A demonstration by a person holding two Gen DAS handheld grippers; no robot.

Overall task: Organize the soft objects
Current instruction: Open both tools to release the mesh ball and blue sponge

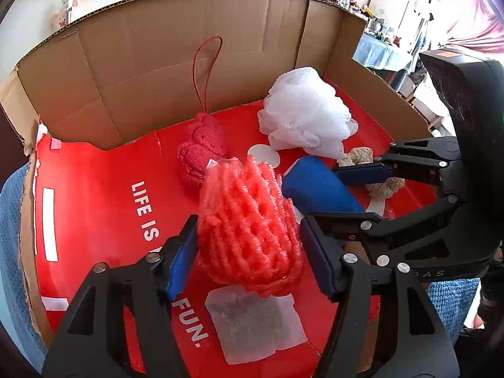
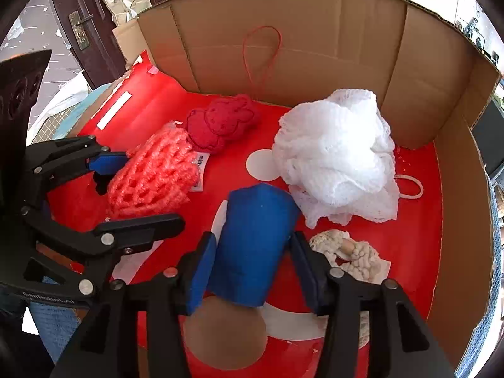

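My left gripper [image 1: 249, 245] is shut on a pink foam net sleeve [image 1: 249, 220], also seen in the right wrist view [image 2: 154, 176], low over the red floor of an open cardboard box [image 1: 157, 47]. My right gripper [image 2: 252, 261] is shut on a blue cloth roll [image 2: 255, 242], which shows in the left wrist view [image 1: 318, 186] too. A red knitted plush [image 2: 223, 123] with a red loop lies at the back. A white mesh puff [image 2: 337, 160] lies at the back right. A cream fuzzy piece [image 2: 352, 252] lies right of my right gripper.
The box walls [image 2: 315, 31] stand at the back and right. A clear plastic packet [image 1: 255, 324] lies on the red floor below the pink sleeve. A blue towel [image 1: 12, 220] lies under the box. A cluttered room lies beyond the walls.
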